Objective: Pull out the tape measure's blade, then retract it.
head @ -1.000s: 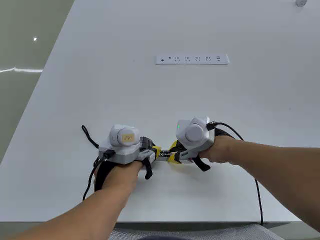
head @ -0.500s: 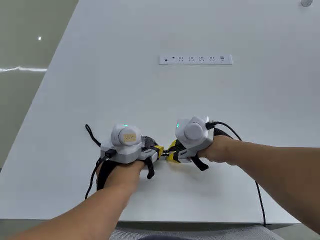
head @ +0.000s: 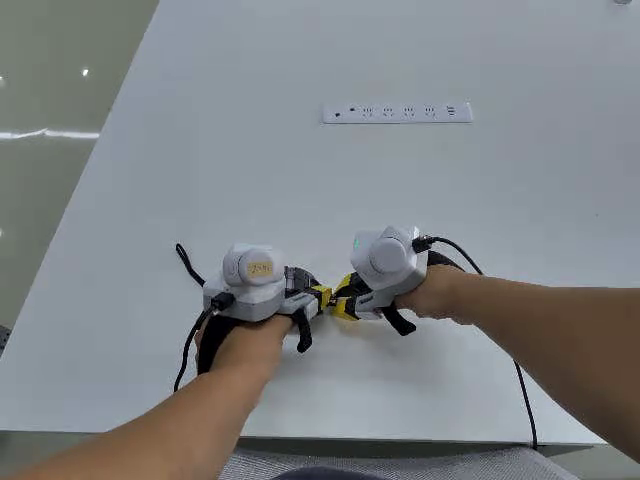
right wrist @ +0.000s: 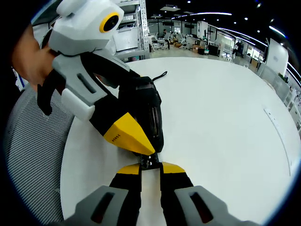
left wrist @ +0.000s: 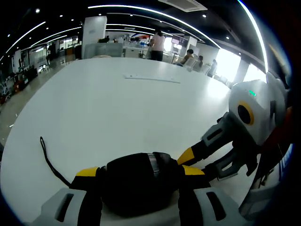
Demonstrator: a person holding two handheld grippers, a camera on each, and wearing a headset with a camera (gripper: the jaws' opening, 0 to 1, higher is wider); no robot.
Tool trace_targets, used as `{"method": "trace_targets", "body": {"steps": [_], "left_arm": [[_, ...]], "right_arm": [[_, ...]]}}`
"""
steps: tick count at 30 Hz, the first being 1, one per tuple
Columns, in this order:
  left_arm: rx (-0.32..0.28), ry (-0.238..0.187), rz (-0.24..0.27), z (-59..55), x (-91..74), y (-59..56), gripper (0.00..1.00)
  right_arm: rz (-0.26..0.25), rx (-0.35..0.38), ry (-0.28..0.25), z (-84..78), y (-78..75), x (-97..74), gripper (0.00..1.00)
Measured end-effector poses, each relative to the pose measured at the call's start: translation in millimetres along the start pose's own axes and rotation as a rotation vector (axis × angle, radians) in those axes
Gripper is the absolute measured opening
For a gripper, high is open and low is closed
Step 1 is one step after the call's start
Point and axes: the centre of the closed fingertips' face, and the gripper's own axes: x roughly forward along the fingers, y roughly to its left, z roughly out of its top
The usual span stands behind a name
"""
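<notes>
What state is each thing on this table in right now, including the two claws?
left gripper: shut on the tape measure.
right gripper: shut on the blade's tip.
tape measure: held between the left gripper's jaws.
blade: hardly pulled out.
strap: lying loose on the table.
power strip: lying flat, nothing plugged in.

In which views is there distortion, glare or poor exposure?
Head view: even, sharp, little distortion; faint glare streak on the floor at left. Left gripper view: fisheye bends the table; the near tape measure is dark, the window blown out. Right gripper view: same curving, sharp.
</notes>
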Motion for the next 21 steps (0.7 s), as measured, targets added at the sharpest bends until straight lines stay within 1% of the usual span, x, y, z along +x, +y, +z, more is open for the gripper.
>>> {"method": "trace_targets", "body": {"steps": [11,12,13,14,21], "left_arm": [[-0.003,0.001,-0.011,0.0,0.2,0.2,0.62],[-0.002,0.002,-0.014,0.0,0.1,0.1,0.62],[0.004,0.003,-0.015,-0.2,0.1,-0.2,0.62],[0.002,0.002,-0.014,-0.2,-0.1,-0.3,0.62],[0.002,-0.001,-0.014,0.0,0.1,-0.4,0.63]], "right_arm": [[0.019,0.006,-0.021,6.9,2.9,8.5,0.14],[0.020,0.003,-0.019,7.4,3.5,10.1,0.14],[0.022,-0.034,-0.012,7.2,2.9,10.1,0.14],[0.023,-0.014,-0.014,6.4,3.0,9.9,0.14],[0.022,-0.010,-0.023,6.0,2.9,10.3,0.14]]}}
